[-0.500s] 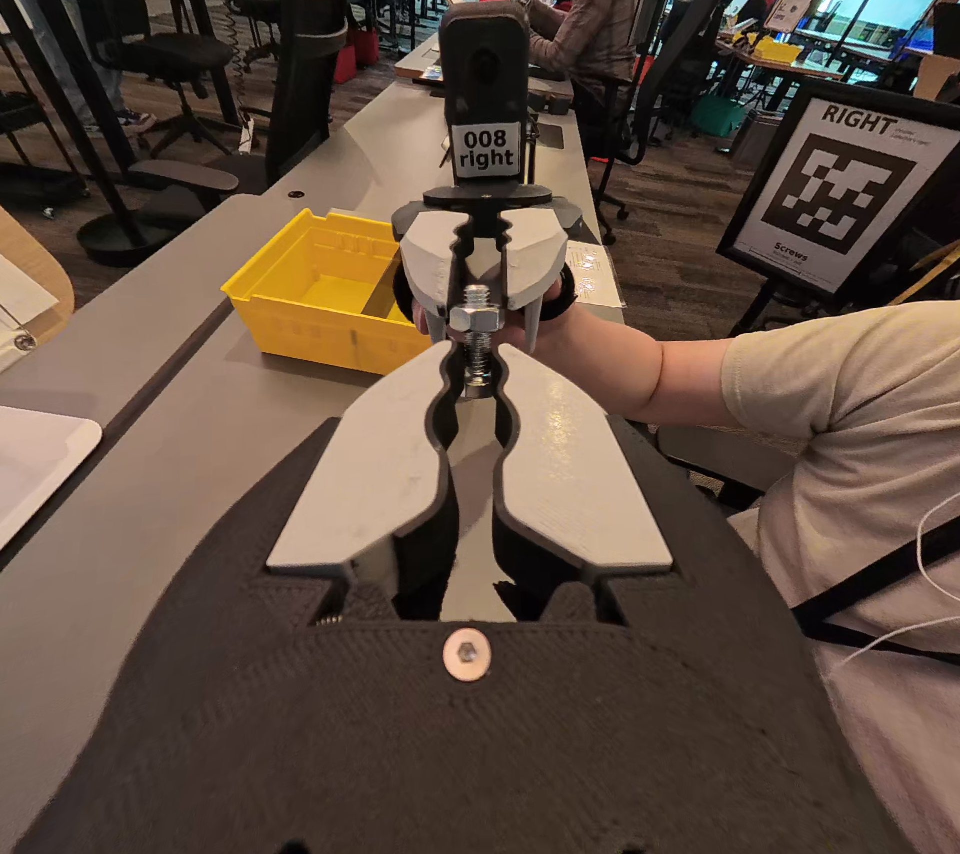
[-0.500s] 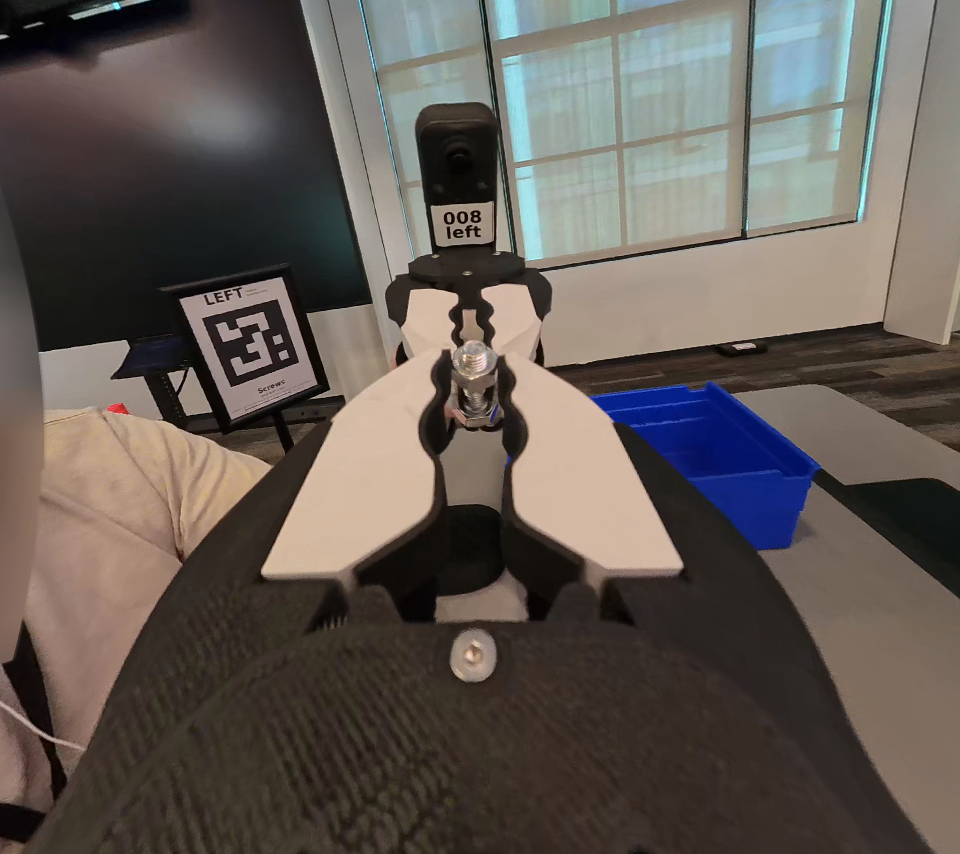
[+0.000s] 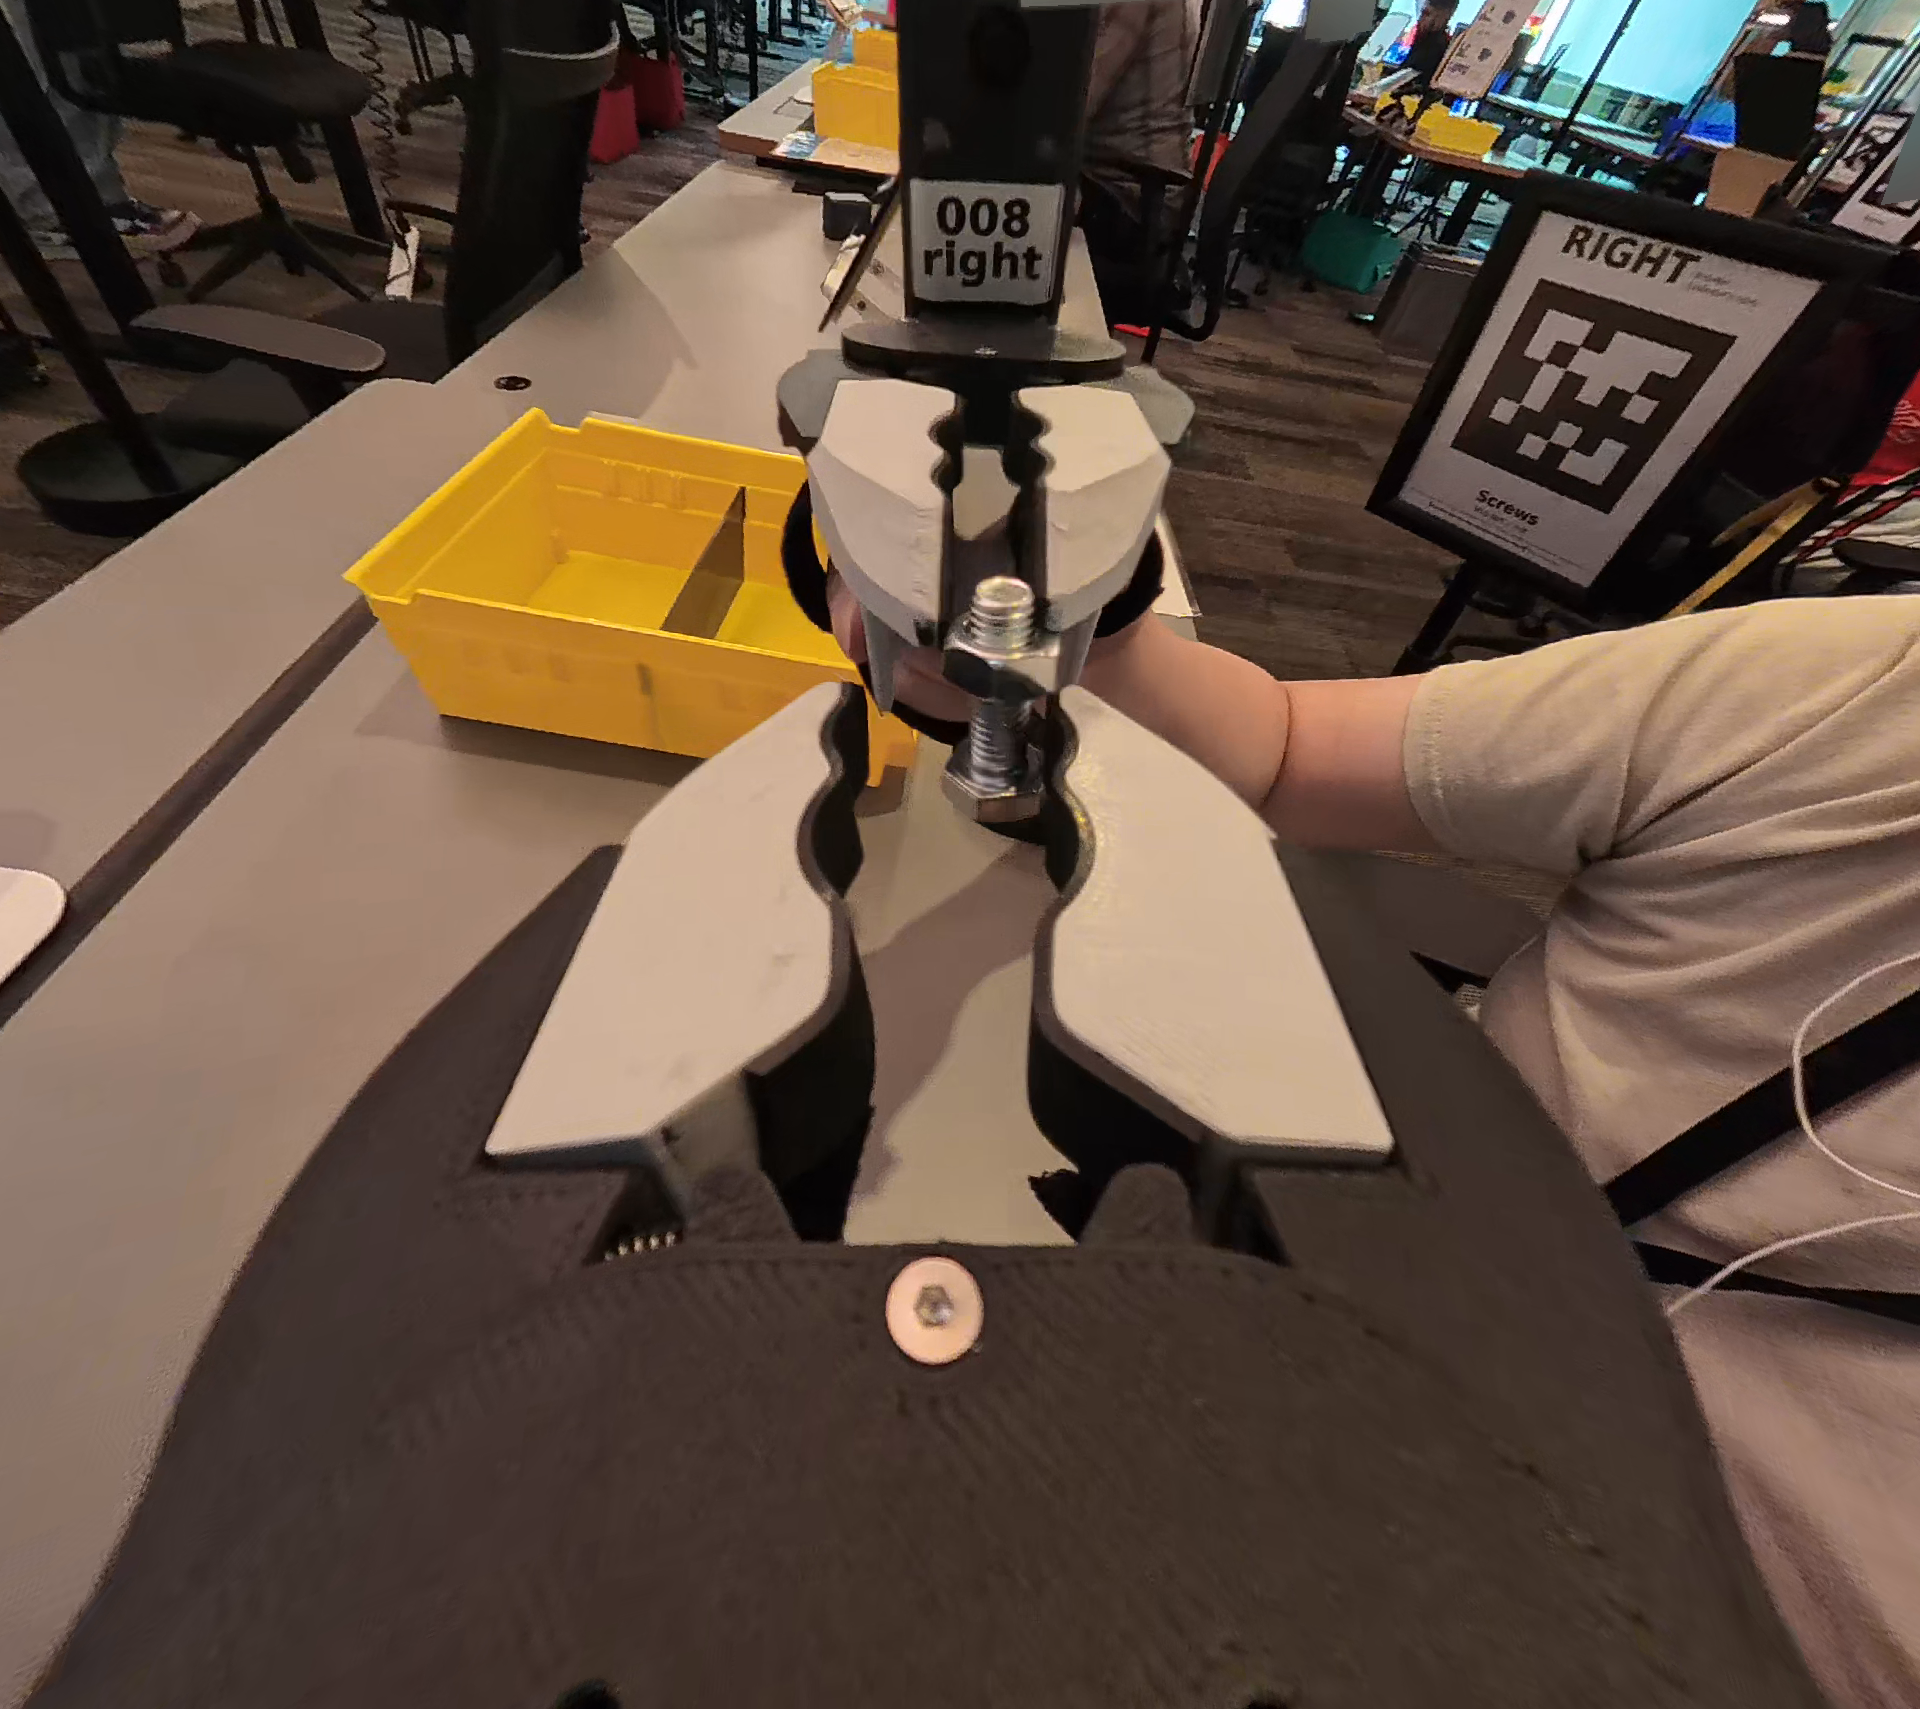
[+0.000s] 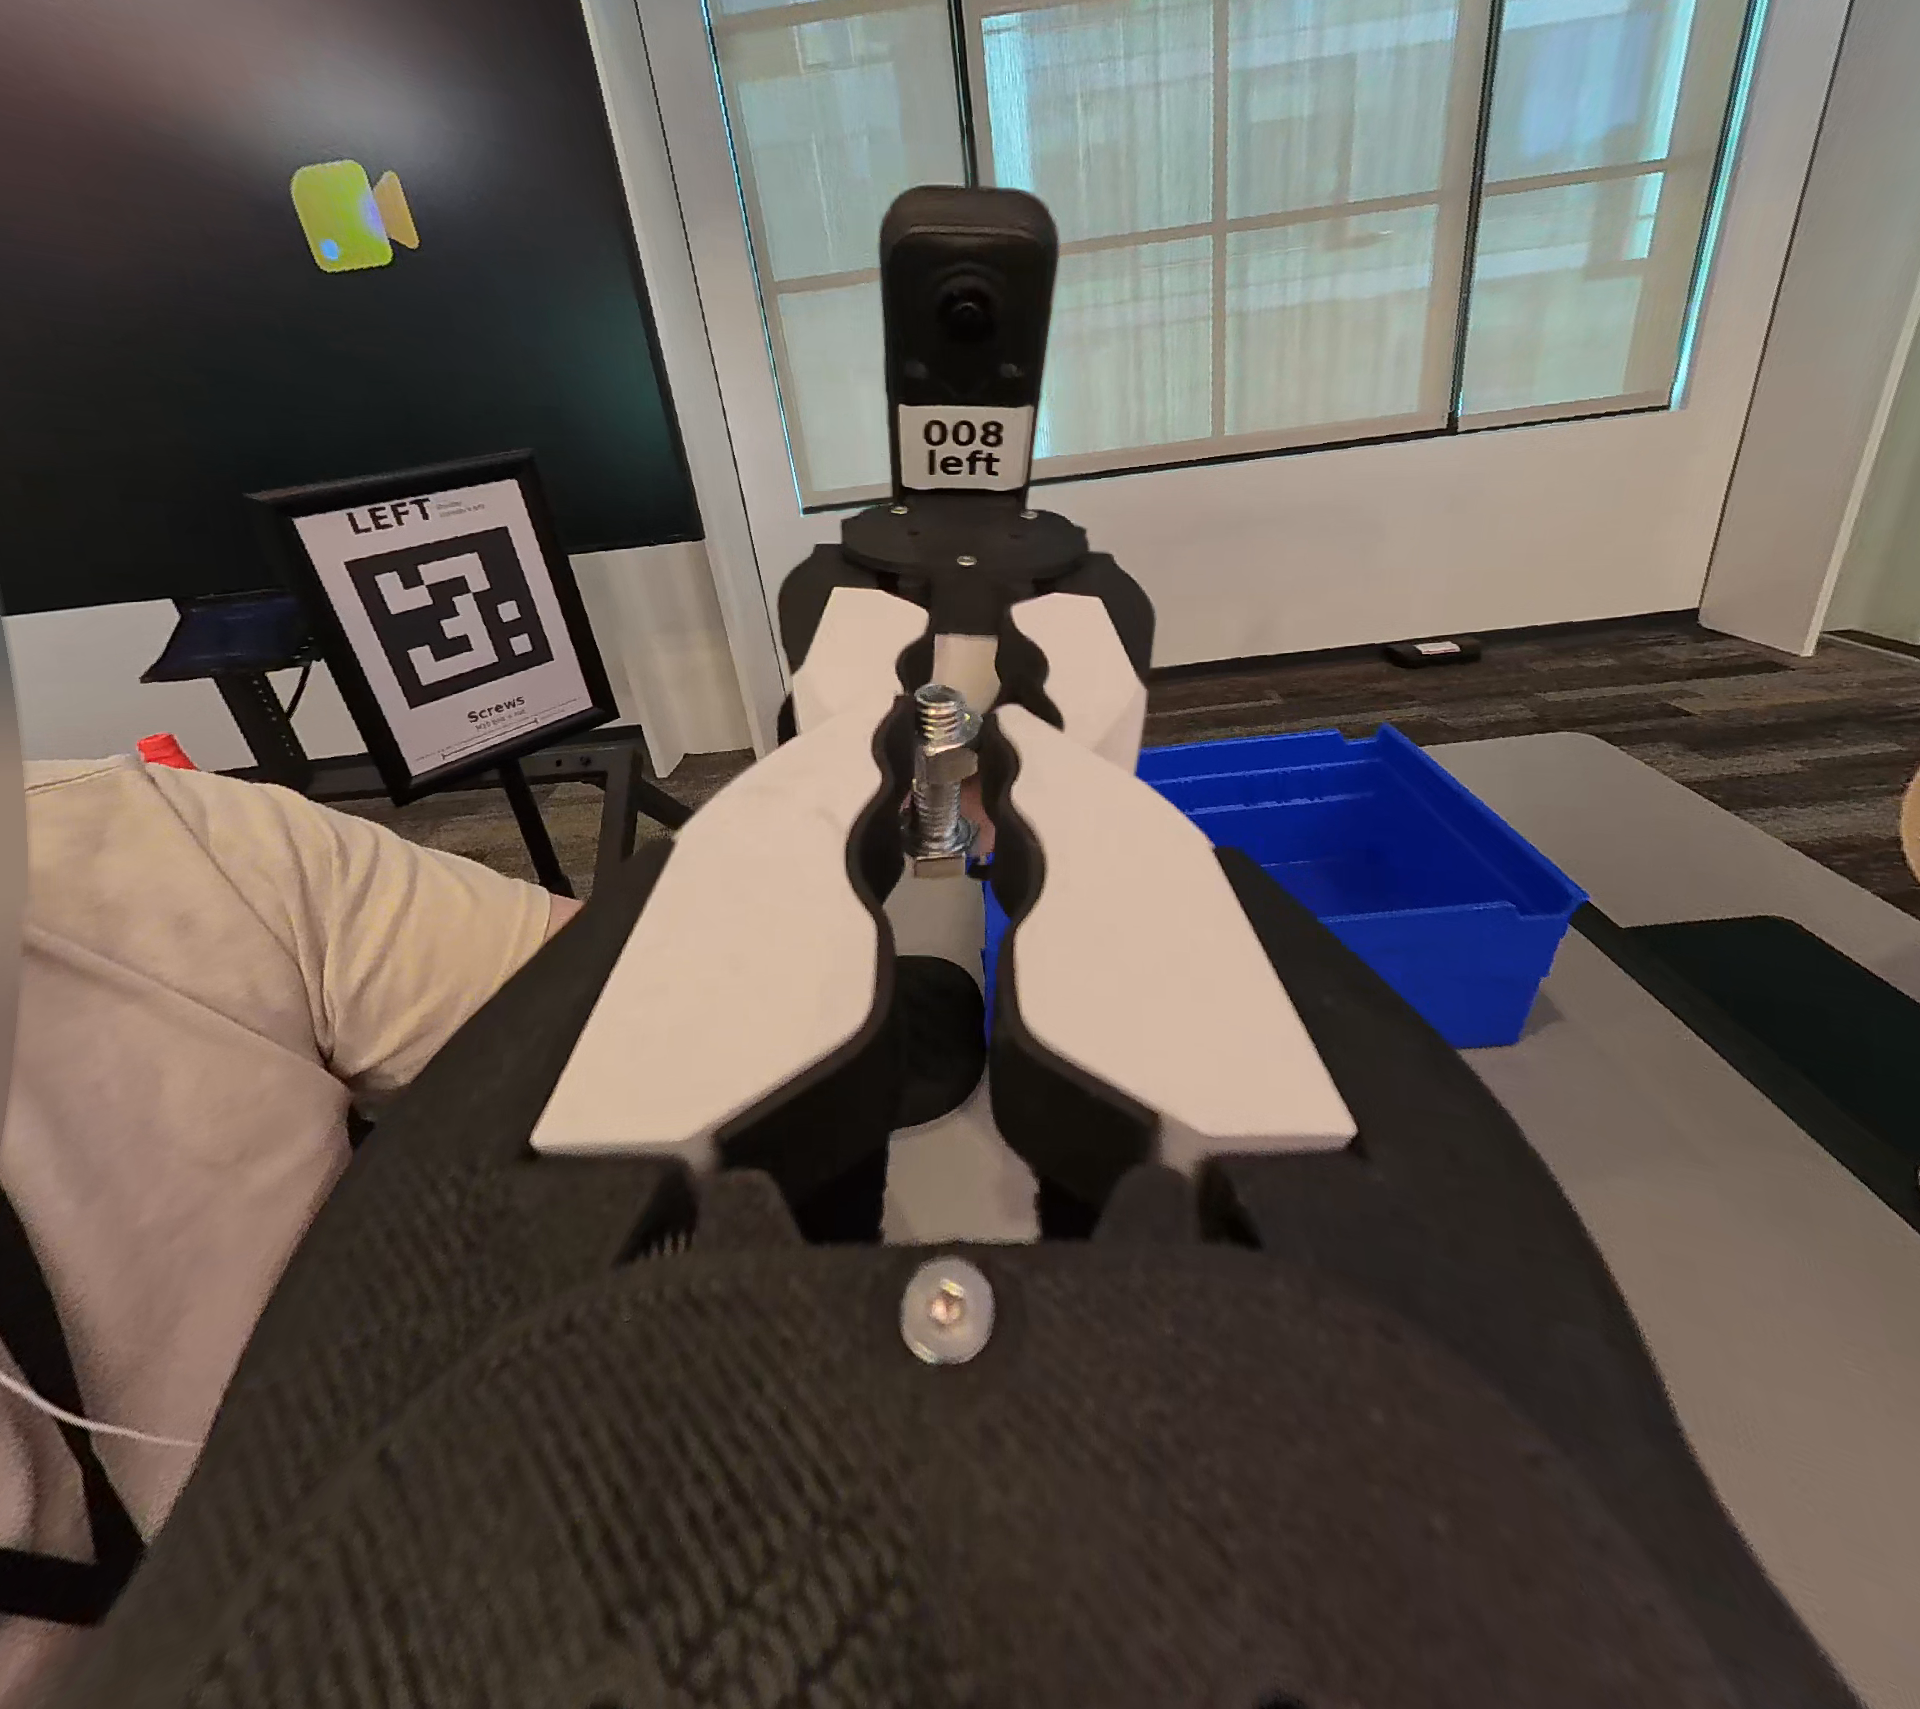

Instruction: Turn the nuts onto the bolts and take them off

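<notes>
Centrally in both views, the nut (image 3: pixel 1000 660) was clamped by the right gripper (image 3: pixel 977 672), while the left gripper (image 3: pixel 951 786) was parted around the bolt (image 3: pixel 995 755) head. Regripping squarely was judged necessary before turning.

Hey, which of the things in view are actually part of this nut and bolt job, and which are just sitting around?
In the job:
bolt
nut threaded on it
right hand-held gripper, clamped on the nut
left hand-held gripper, open beside the bolt head

Just sitting around:
yellow bin
blue bin
framed sign
wall screen
office chair
</notes>
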`<state>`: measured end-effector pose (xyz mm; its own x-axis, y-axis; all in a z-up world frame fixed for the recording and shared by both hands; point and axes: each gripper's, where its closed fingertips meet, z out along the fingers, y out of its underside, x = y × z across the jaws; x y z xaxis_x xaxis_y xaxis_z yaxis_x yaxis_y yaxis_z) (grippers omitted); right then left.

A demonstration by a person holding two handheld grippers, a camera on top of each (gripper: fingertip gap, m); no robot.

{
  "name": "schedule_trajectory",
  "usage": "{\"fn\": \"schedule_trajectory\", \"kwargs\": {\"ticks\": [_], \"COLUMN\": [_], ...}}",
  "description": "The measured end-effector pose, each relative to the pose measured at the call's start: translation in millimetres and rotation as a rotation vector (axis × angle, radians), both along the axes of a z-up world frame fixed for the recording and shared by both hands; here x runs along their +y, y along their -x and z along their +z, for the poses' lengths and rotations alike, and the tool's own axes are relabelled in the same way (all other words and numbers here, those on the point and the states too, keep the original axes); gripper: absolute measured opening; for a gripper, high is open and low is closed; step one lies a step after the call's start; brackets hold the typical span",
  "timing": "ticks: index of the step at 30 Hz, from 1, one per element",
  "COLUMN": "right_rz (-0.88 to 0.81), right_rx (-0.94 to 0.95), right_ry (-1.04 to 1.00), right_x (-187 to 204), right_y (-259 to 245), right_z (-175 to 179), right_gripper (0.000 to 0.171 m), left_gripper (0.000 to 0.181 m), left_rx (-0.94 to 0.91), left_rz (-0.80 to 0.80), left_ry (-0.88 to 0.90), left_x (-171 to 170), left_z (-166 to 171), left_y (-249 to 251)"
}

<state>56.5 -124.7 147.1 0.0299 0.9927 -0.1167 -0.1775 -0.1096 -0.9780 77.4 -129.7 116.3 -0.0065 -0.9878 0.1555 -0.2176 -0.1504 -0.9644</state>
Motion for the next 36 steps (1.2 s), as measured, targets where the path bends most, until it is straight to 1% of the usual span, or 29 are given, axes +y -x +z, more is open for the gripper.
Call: {"fn": "schedule_trajectory", "kwargs": {"ticks": [1,3,6,10,11,12,13,16,20,21,22,24,25,27,30,32,33,34,36], "right_rz": [-0.006,-0.024,-0.021,-0.066,-0.061,-0.054,-0.052,-0.077,-0.013,-0.029,-0.044,0.020,0.052,0.034,-0.051,0.017,0.036,0.032,0.041], "right_rx": [-0.005,-0.014,-0.011,0.034,0.033,0.032,0.030,0.019,0.036,0.045,0.061,0.099,0.094,0.037,0.009,0.030,0.047,0.064,0.082], "right_ry": [-0.004,-0.015,-0.018,-0.050,-0.049,-0.040,-0.029,-0.012,0.019,0.040,0.053,0.054,0.043,-0.016,-0.075,-0.032,0.013,0.054,0.072], "right_x": [1,4,4,7,7,6,6,11,11,17,21,11,2,-8,-4,-1,3,10,12], "right_y": [0,0,-1,-1,0,0,1,1,-3,-8,-12,-13,-9,2,6,-2,-7,-12,-15], "right_z": [-1,-2,-2,1,1,2,2,-2,-2,-2,-1,6,8,6,3,1,1,1,3], "right_gripper": [0.013,0.013,0.013,0.013,0.019,0.031,0.039,0.036,0.032,0.019,0.015,0.018,0.026,0.034,0.034,0.038,0.038,0.031,0.032], "left_gripper": [0.030,0.012,0.010,0.010,0.010,0.010,0.010,0.010,0.010,0.010,0.010,0.010,0.010,0.010,0.010,0.010,0.009,0.010,0.009], "left_rx": [0.004,-0.008,-0.019,-0.027,-0.017,-0.011,-0.015,-0.037,-0.042,-0.054,-0.062,-0.048,-0.034,-0.029,-0.039,-0.040,-0.048,-0.055,-0.055], "left_rz": [-0.011,-0.061,-0.087,-0.037,-0.018,0.003,0.016,0.001,-0.021,-0.043,-0.057,-0.018,-0.007,-0.036,-0.097,-0.086,-0.083,-0.092,-0.081], "left_ry": [0.018,0.069,0.106,0.058,0.044,0.026,0.012,0.000,-0.019,-0.001,0.014,-0.009,-0.021,-0.009,0.010,0.008,0.010,0.018,0.018], "left_x": [-1,-6,-6,1,3,6,7,3,-4,-7,-10,-5,-3,-7,-17,-16,-15,-16,-15], "left_z": [-2,-1,-1,1,0,0,1,6,10,12,14,13,10,8,8,8,10,11,12], "left_y": [-1,-3,-3,-2,-1,0,1,2,3,4,5,6,5,1,-4,-4,-3,-1,1]}}
